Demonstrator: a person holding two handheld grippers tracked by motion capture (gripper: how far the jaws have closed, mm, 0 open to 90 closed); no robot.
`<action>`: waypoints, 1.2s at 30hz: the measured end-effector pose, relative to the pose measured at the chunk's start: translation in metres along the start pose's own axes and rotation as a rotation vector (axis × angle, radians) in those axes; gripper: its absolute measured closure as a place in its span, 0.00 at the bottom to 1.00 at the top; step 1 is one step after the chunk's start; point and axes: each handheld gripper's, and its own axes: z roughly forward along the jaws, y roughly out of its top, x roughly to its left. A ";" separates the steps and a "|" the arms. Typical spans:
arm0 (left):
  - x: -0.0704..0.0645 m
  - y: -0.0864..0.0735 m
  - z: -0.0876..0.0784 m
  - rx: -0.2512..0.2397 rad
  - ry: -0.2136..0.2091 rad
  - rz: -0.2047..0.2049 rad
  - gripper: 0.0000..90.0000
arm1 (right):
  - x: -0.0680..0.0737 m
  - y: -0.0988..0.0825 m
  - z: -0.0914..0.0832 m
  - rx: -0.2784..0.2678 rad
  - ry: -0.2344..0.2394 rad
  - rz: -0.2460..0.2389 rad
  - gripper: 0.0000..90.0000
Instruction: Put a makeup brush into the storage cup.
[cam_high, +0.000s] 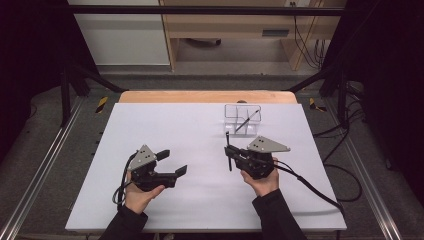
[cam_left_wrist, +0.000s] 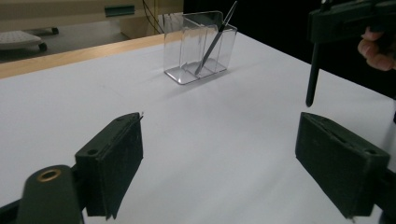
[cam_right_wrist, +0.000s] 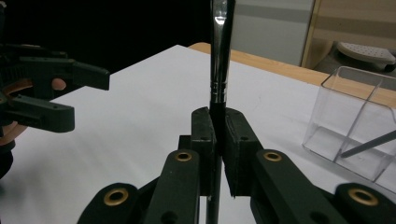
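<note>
Gripping a slim black brush (cam_right_wrist: 219, 51) in my right gripper (cam_right_wrist: 215, 135), I have the two pads clamped tight on its handle, with the shaft running straight up between them in the right gripper view. From the high view the same brush (cam_high: 228, 150) sits at the left tip of that gripper (cam_high: 231, 154), just on my side of the clear organizer box (cam_high: 242, 120) and slightly to its left. The left gripper view shows its dark lower end (cam_left_wrist: 312, 74) hanging above the white table (cam_high: 190, 150), not touching it.

My left gripper (cam_high: 172, 162) is released: its jaws stand wide apart with nothing between them, only bare table showing in the gap (cam_left_wrist: 219, 168). It sits well to the left of the organizer box and farther toward me than the right gripper does.

The organizer box (cam_left_wrist: 198, 46) stands upright near the far edge of the table, split by clear dividers into compartments. A second thin dark brush (cam_left_wrist: 215, 39) leans tilted inside one of them, its lower end on the box floor and its upper end sticking out over the rim.
</note>
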 end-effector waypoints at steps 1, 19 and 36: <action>0.001 -0.001 -0.001 0.005 0.001 0.002 0.15 | -0.001 0.001 -0.001 -0.004 -0.001 0.002 0.94; 0.023 -0.013 -0.017 0.042 0.076 0.004 0.09 | -0.017 0.008 -0.005 -0.046 -0.048 0.044 0.94; 0.028 -0.020 -0.022 0.072 0.103 0.018 0.07 | -0.040 0.018 0.001 -0.080 -0.109 0.085 0.94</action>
